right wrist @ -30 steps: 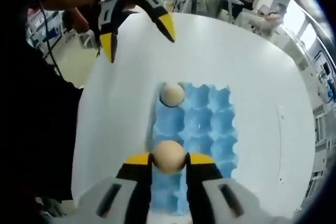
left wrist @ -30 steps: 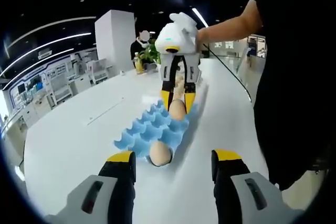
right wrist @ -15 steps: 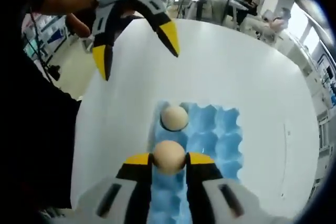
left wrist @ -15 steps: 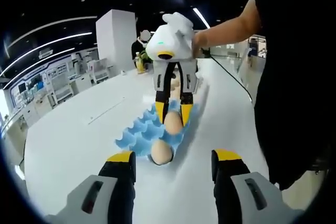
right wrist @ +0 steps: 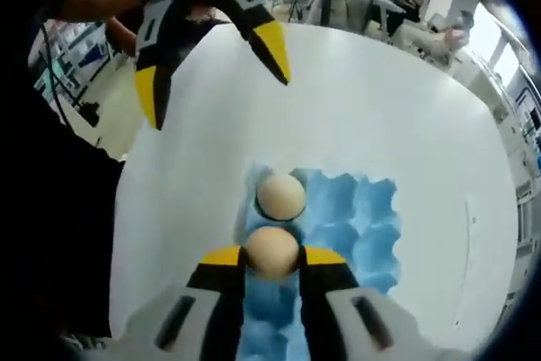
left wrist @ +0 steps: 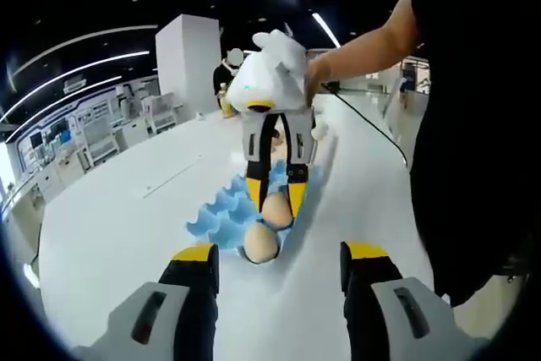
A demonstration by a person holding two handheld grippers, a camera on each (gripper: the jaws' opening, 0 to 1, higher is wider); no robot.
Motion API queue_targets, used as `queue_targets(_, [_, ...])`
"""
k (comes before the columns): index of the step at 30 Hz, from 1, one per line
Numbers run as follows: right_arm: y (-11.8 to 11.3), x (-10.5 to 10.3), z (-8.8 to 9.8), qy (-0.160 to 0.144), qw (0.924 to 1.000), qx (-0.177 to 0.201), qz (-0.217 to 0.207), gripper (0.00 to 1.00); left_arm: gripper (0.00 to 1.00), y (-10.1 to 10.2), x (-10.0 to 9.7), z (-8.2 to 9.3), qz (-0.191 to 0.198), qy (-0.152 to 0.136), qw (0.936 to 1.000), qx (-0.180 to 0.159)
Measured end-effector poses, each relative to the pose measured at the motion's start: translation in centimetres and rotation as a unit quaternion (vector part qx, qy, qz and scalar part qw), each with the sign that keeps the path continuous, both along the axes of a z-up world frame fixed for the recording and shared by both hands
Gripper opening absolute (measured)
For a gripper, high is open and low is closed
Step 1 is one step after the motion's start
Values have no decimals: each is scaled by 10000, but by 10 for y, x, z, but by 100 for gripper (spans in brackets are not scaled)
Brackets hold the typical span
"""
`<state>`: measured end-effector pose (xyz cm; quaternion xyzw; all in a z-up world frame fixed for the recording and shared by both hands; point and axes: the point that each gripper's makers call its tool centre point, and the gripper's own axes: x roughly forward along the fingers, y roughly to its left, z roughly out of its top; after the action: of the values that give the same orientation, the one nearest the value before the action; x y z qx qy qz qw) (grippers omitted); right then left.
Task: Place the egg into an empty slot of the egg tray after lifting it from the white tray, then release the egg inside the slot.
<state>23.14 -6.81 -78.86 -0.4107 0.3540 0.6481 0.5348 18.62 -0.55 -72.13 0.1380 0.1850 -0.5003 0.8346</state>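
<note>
A blue egg tray [left wrist: 221, 216] [right wrist: 355, 226] lies on the white table. One egg [left wrist: 259, 244] [right wrist: 280, 195] sits in a corner slot of it. My right gripper [right wrist: 272, 261] [left wrist: 273, 194] is shut on a second beige egg [right wrist: 272, 251] [left wrist: 276, 209] and holds it just above the tray, right beside the seated egg. My left gripper [left wrist: 279, 259] [right wrist: 211, 69] is open and holds nothing, hanging over the table's near end short of the tray.
The white table [left wrist: 118, 217] runs long and has bare room left of the tray. A person's dark sleeve [left wrist: 473, 124] stands along the table's right side. Shelves and a white pillar [left wrist: 186, 61] stand beyond the far edge.
My right gripper has brought its egg along the tray toward the seated egg and lower. The left gripper has stayed where it was, open.
</note>
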Motion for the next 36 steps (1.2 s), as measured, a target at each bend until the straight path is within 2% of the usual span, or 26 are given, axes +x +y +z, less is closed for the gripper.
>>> queue_targets(10, [1, -1, -11, 37, 9999, -109, 7, 24, 59, 4, 0, -4, 15, 32, 10000, 54])
queue_targets(24, [-2, 0, -10, 161, 9998, -62, -114, 25, 57, 1, -1, -5, -40, 62, 10000, 57])
queue_targets(36, [-2, -1, -8, 274, 9983, 513, -102, 27, 57, -1, -2, -4, -50, 55, 9999, 77])
